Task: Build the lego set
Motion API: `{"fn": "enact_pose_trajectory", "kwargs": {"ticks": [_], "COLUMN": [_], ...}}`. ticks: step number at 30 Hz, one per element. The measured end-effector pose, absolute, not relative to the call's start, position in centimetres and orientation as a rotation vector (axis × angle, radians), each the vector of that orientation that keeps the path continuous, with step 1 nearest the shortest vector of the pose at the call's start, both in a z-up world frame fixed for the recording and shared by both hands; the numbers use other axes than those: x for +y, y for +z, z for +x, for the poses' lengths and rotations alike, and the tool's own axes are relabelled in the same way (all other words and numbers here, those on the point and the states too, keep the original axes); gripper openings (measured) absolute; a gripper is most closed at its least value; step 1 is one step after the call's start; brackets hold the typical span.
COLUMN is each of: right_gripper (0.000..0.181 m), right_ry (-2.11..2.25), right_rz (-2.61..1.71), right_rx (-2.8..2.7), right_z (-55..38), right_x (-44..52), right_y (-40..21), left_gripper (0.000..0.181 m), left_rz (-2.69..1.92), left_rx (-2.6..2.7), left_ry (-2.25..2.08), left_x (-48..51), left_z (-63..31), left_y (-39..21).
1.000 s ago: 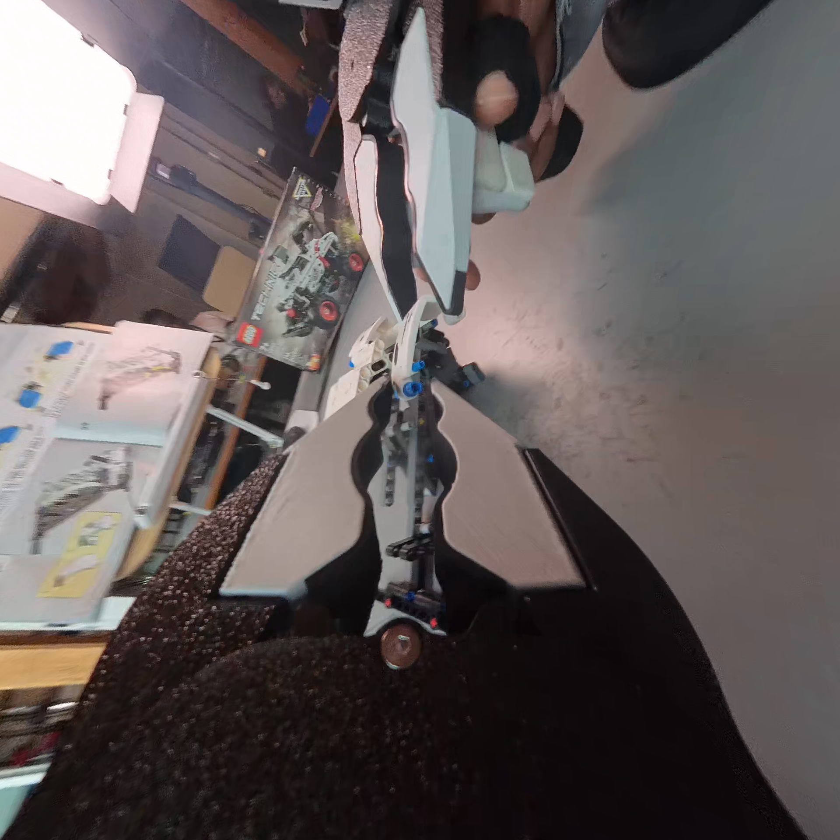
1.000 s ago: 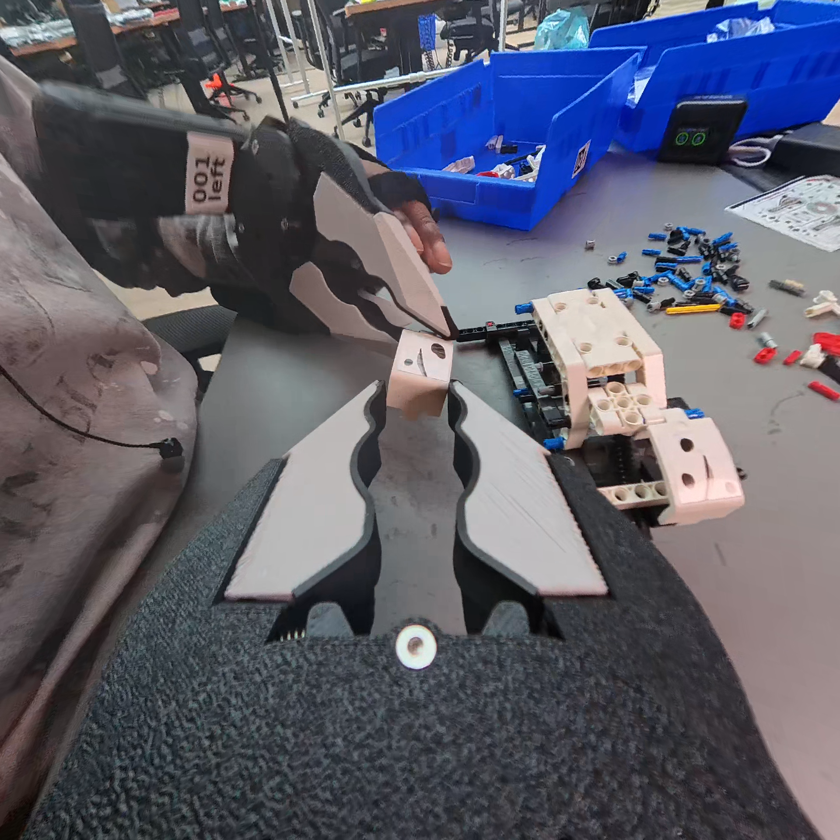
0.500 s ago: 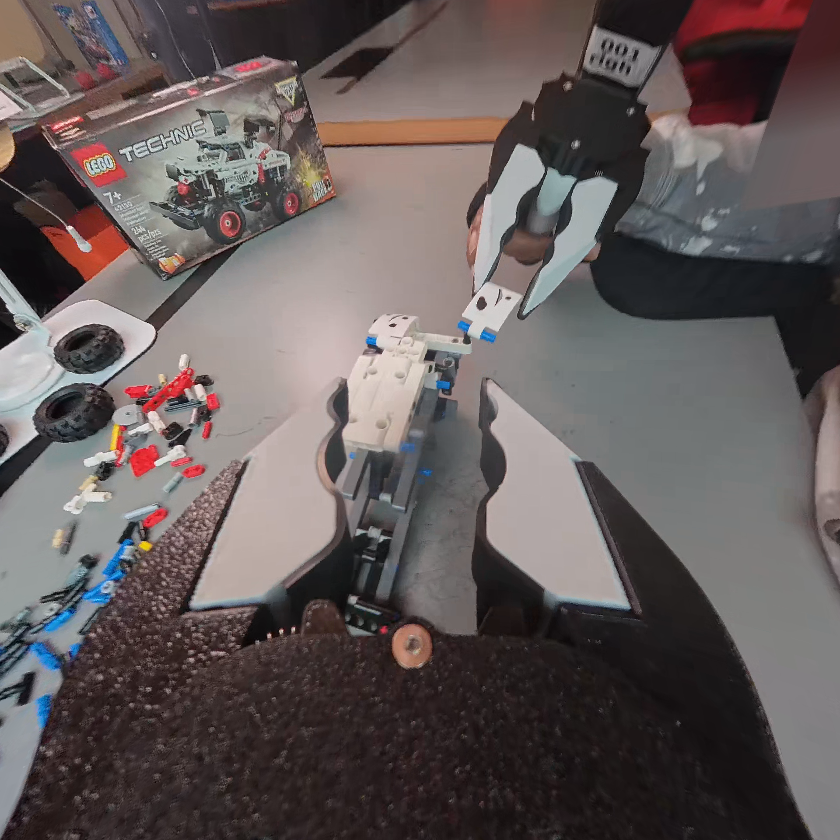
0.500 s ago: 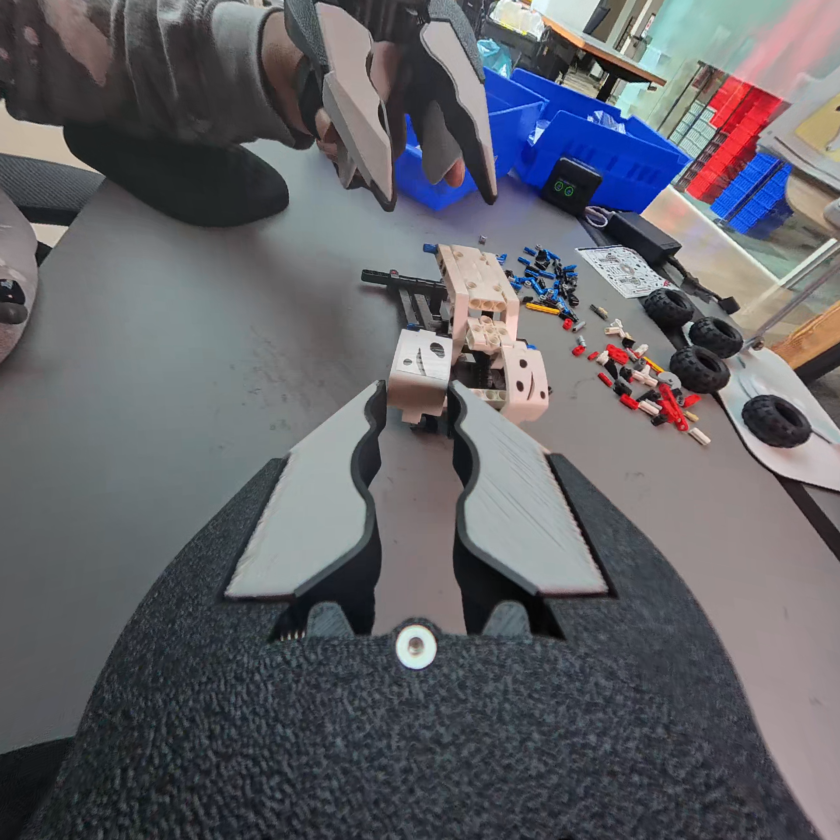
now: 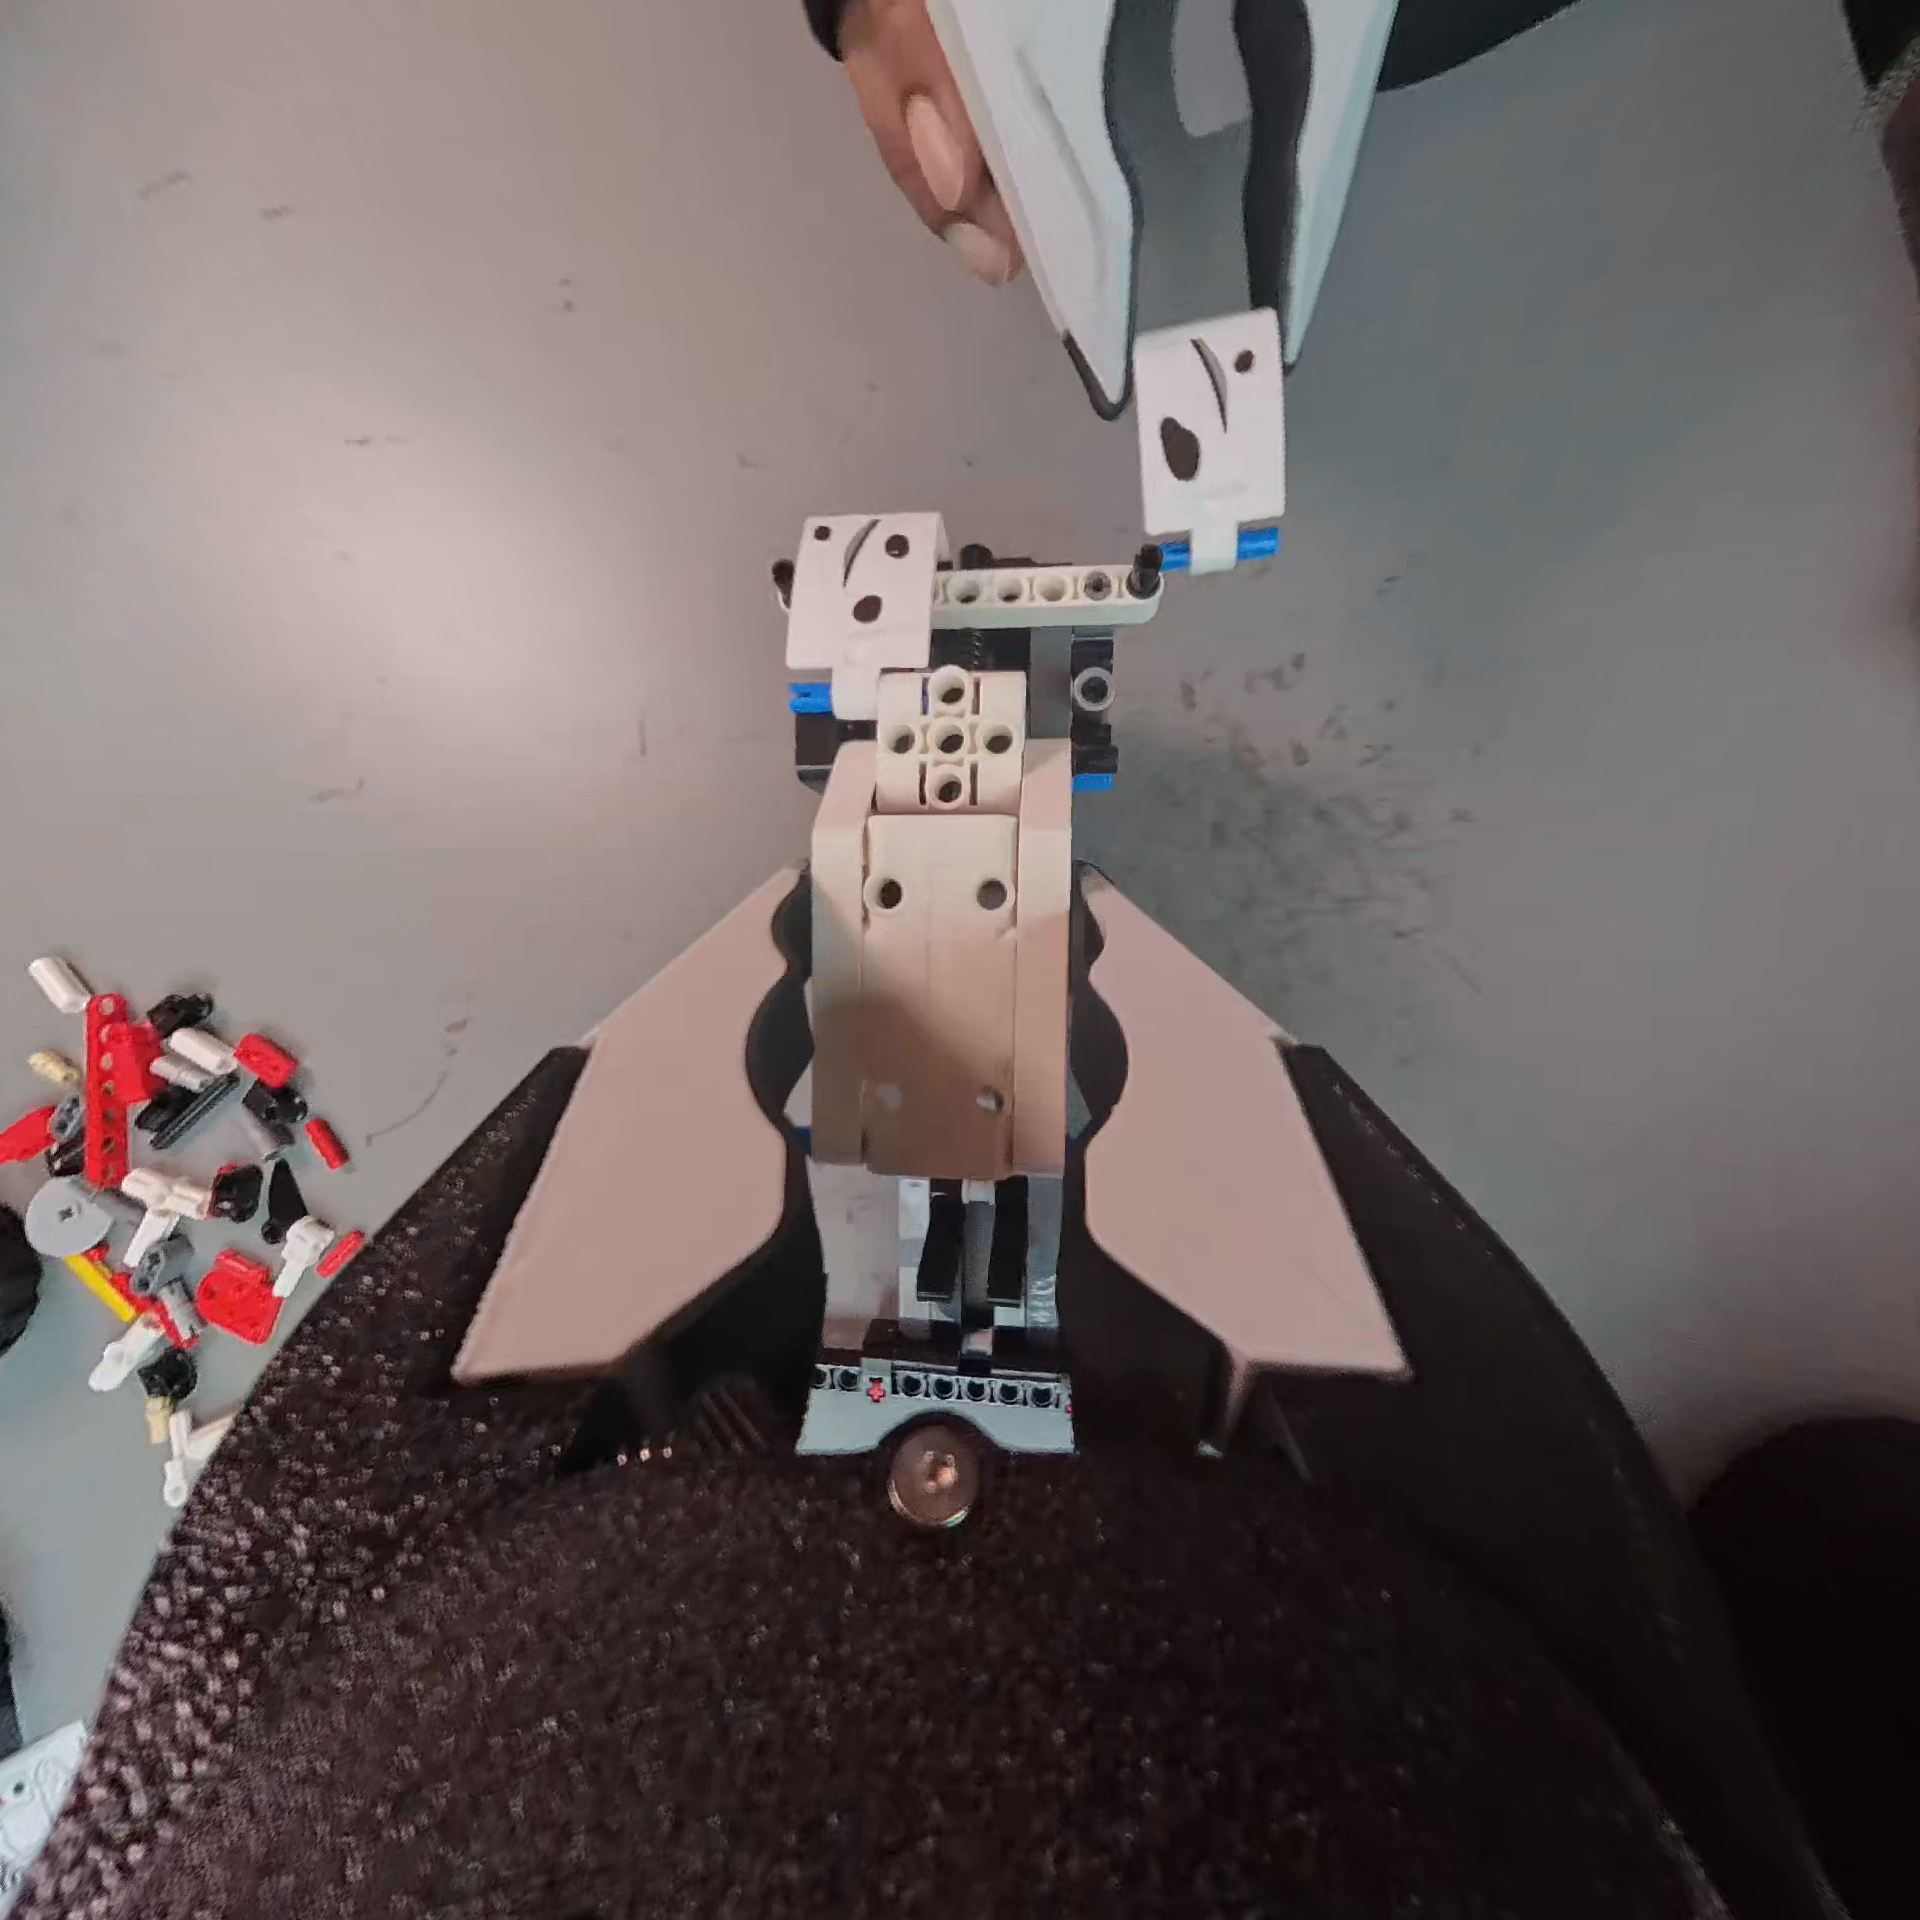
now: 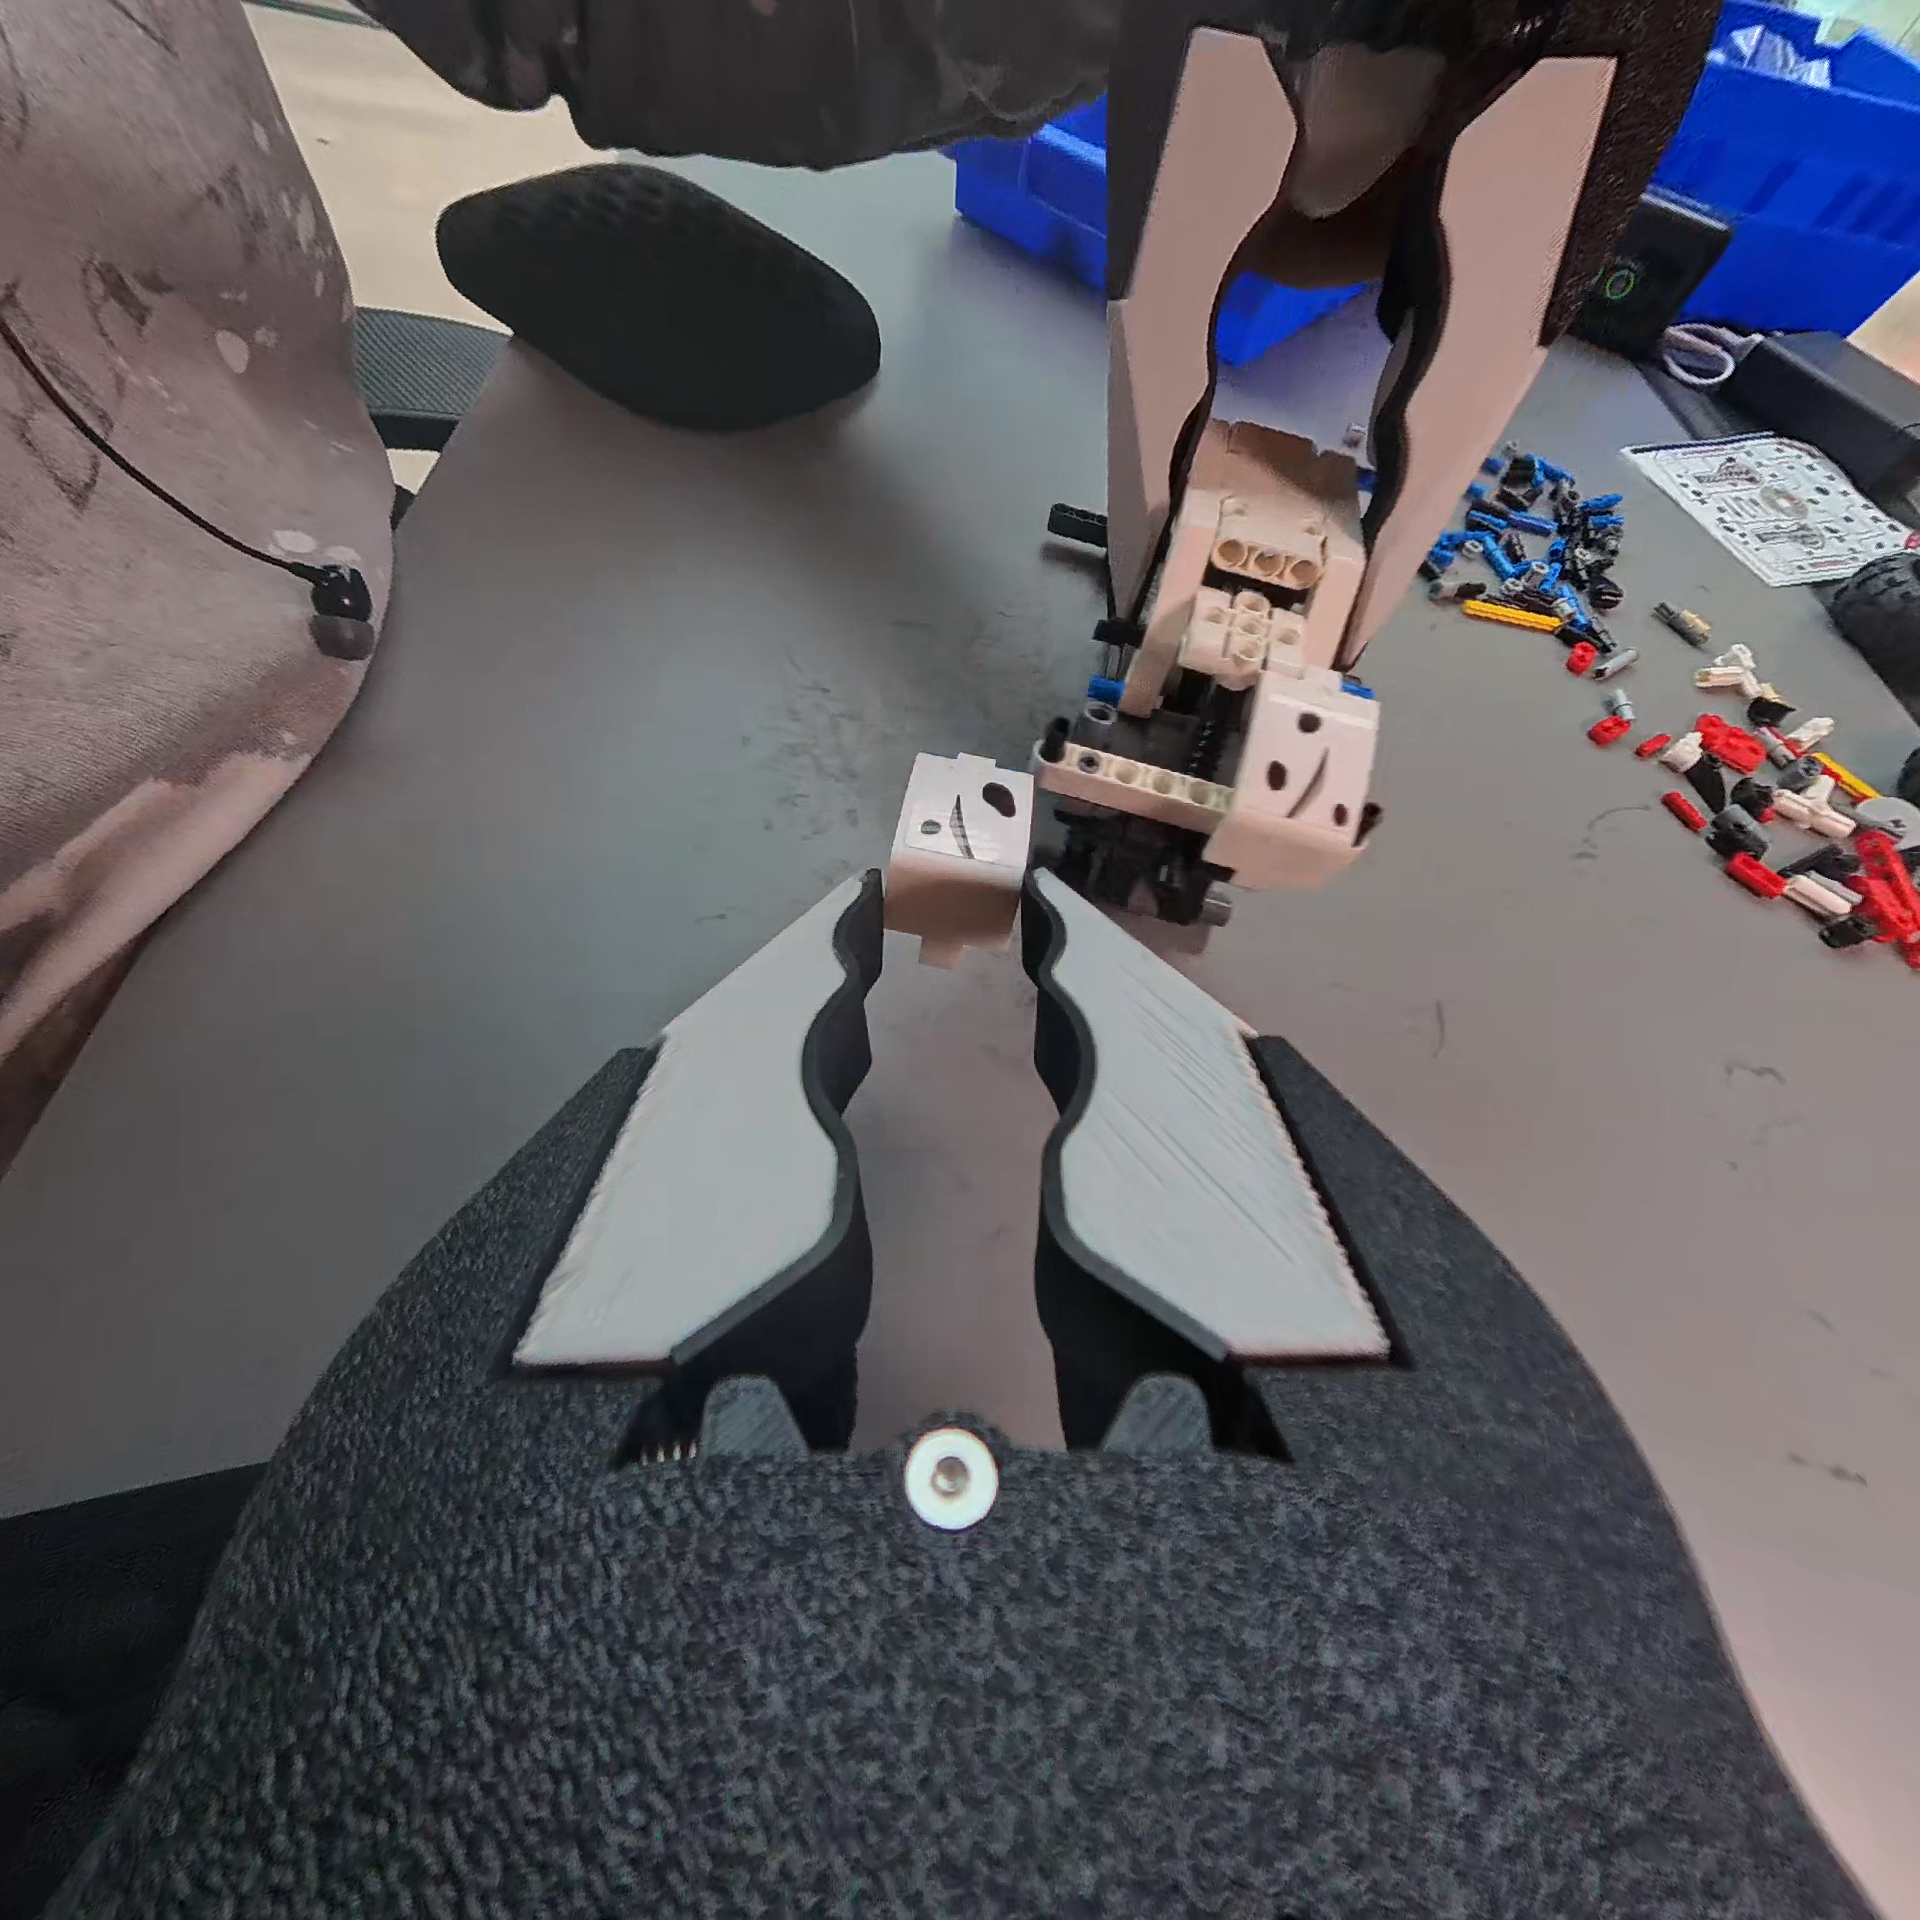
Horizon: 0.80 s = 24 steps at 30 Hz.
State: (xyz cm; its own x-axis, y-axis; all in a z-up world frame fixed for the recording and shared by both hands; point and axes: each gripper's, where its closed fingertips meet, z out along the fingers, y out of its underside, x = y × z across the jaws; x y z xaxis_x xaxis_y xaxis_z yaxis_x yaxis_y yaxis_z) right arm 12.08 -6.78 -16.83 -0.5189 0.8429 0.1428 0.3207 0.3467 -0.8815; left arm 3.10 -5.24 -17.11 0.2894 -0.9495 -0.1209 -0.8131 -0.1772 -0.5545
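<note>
The partly built lego model (image 5: 940, 987), white body on a black frame, stands on the grey table (image 5: 416, 520). My left gripper (image 5: 945, 894) is shut on its white body, one finger on each side; it also shows in the right wrist view (image 6: 1242, 665). A white spotted panel (image 5: 862, 603) is fixed to one end of the model's white beam (image 5: 1039, 597). My right gripper (image 6: 951, 894) is shut on a second white spotted panel (image 6: 961, 831) with a blue pin. It holds that panel (image 5: 1210, 436) just beside the beam's free end.
Loose red, white and black pieces (image 5: 177, 1174) lie left of the model; they show in the right wrist view (image 6: 1766, 769) with a pile of blue pins (image 6: 1527, 540). Blue bins (image 6: 1818, 156), a sticker sheet (image 6: 1766, 520) and a tyre (image 6: 1881, 623) stand behind. A person's forearm (image 6: 655, 291) rests on the table. My right fingertips sit around 10 cm from my left ones.
My left gripper has closed onto the model's white body, which it earlier only straddled. My right gripper has brought the spotted panel up to the beam's free end.
</note>
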Motion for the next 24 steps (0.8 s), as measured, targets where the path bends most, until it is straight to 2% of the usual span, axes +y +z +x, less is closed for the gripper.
{"fn": "enact_pose_trajectory", "kwargs": {"ticks": [8, 12, 15, 24], "right_gripper": [0.026, 0.026, 0.026, 0.026], "right_ry": [1.257, 1.249, 1.254, 1.135], "right_rz": [-0.932, -0.906, -0.872, -0.714], "right_rx": [-2.029, -2.022, -1.926, -1.639], "right_z": [12.7, 12.3, 11.6, 9.8], "right_x": [-9.3, -9.9, -9.6, -9.2], "right_y": [-15.9, -16.1, -15.0, -10.6], "left_gripper": [0.05, 0.053, 0.05, 0.043], "left_rz": [-2.042, -1.987, -1.931, -1.989], "left_rx": [1.652, 1.53, 1.361, 0.58], "left_ry": [-0.439, -0.449, -0.492, -1.358], "left_x": [-7.4, -7.3, -7.5, -9.9], "left_z": [2.7, 3.2, 4.3, 8.7], "left_y": [-16.6, -14.7, -12.4, -9.3]}}
